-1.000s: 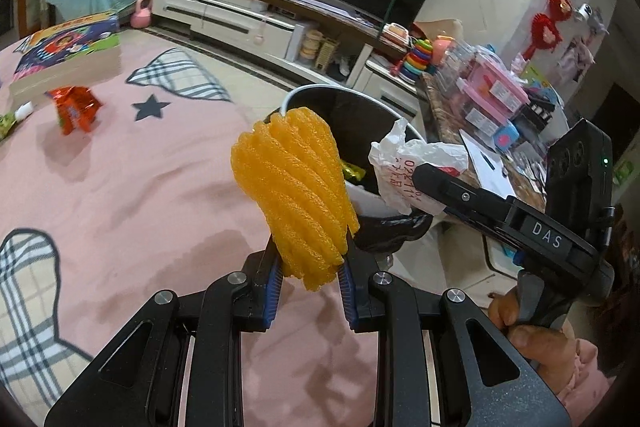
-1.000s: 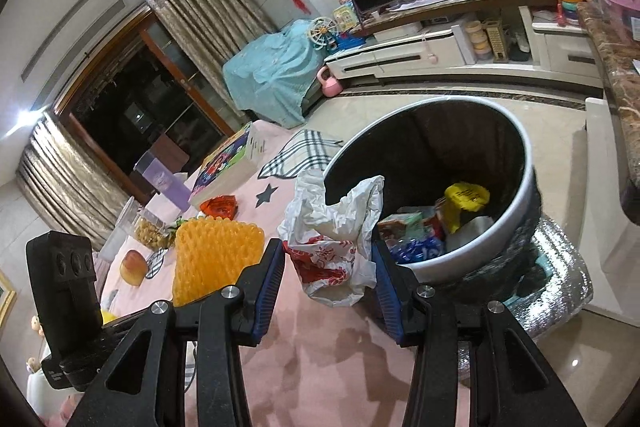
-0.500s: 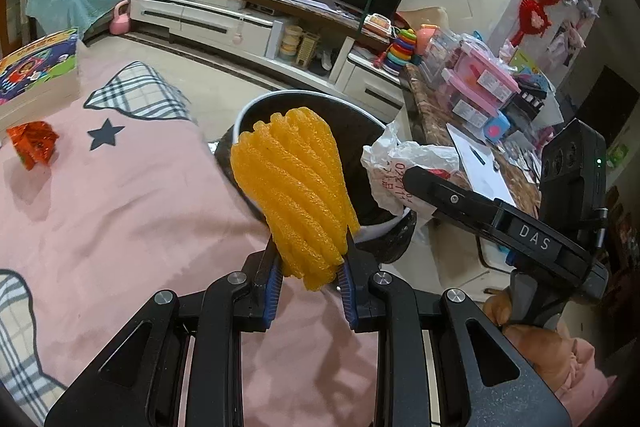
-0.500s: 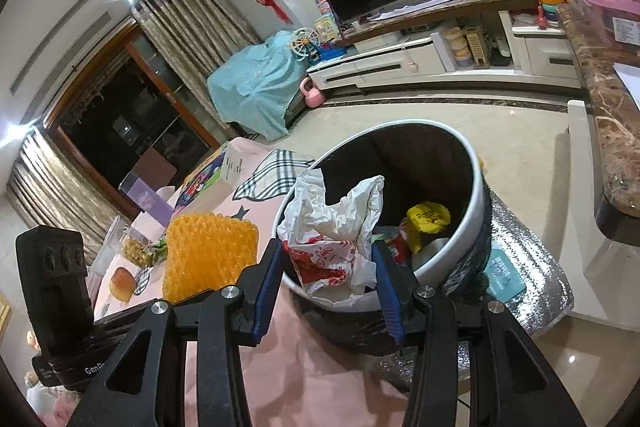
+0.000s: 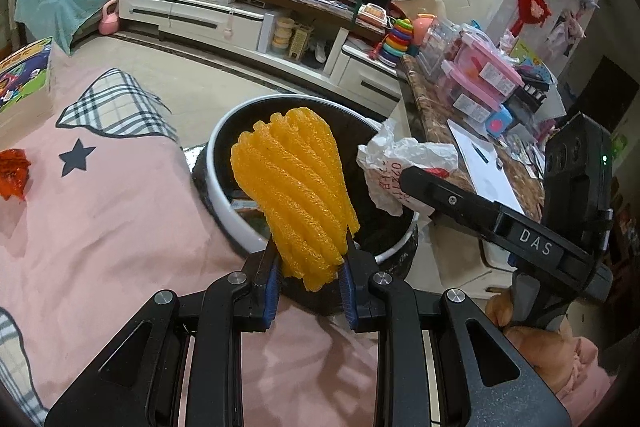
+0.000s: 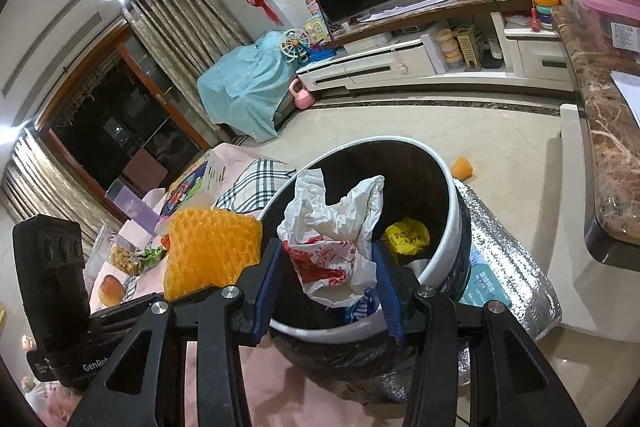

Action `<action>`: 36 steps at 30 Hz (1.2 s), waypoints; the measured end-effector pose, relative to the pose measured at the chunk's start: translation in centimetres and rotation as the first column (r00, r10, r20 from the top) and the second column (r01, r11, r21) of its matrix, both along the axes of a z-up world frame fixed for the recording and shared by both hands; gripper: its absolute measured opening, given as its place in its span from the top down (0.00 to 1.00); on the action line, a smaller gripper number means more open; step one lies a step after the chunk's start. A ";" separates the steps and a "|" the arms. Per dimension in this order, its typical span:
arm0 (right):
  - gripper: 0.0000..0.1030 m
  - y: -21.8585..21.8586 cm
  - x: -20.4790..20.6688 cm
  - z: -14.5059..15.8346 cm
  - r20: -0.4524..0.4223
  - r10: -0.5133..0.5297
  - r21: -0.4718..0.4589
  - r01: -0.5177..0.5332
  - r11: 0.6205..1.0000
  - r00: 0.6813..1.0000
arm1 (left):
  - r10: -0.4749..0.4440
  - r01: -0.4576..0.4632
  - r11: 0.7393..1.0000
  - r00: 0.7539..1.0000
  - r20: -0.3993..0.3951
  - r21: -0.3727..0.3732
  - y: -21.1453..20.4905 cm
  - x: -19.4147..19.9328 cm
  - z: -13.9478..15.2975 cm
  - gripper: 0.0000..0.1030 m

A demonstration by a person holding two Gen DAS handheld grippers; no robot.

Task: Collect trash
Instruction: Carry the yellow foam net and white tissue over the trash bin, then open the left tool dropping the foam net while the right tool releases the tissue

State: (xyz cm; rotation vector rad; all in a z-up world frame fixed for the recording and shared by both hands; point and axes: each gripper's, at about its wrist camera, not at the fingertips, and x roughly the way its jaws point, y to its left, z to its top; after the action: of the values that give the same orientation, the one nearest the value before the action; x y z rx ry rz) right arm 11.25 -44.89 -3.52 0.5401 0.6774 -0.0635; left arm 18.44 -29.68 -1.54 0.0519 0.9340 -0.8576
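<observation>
My left gripper (image 5: 308,271) is shut on an orange foam fruit net (image 5: 294,187) and holds it over the near rim of the round white-rimmed trash bin (image 5: 224,203). My right gripper (image 6: 330,279) is shut on a crumpled white plastic bag with red print (image 6: 332,239), held above the bin's opening (image 6: 454,223). The bag also shows in the left wrist view (image 5: 400,163), and the foam net in the right wrist view (image 6: 208,251). The bin holds a yellow wrapper (image 6: 406,237) and other trash.
The bin stands beside a table with a pink star-and-plaid cloth (image 5: 100,227). A red wrapper (image 5: 12,175) and a picture book (image 5: 24,79) lie on the cloth. A silver foil bag (image 6: 508,267) leans by the bin. A marble counter (image 6: 608,155) is at right.
Both grippers have moved toward the bin with their loads. The foam net and the plastic bag now hang over the bin's opening instead of over the cloth.
</observation>
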 end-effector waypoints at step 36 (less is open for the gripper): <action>0.52 -2.2 3.2 -0.8 -0.066 -0.014 -0.003 0.013 1.000 0.998 | -0.006 0.007 0.998 1.000 -0.019 0.061 -3.3 2.7 -1.5 0.74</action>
State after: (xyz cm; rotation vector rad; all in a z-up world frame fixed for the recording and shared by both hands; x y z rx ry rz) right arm 14.46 -47.06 -4.35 0.5416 0.7379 -0.0952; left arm 21.19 -32.99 -3.04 0.1004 0.9779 -0.8366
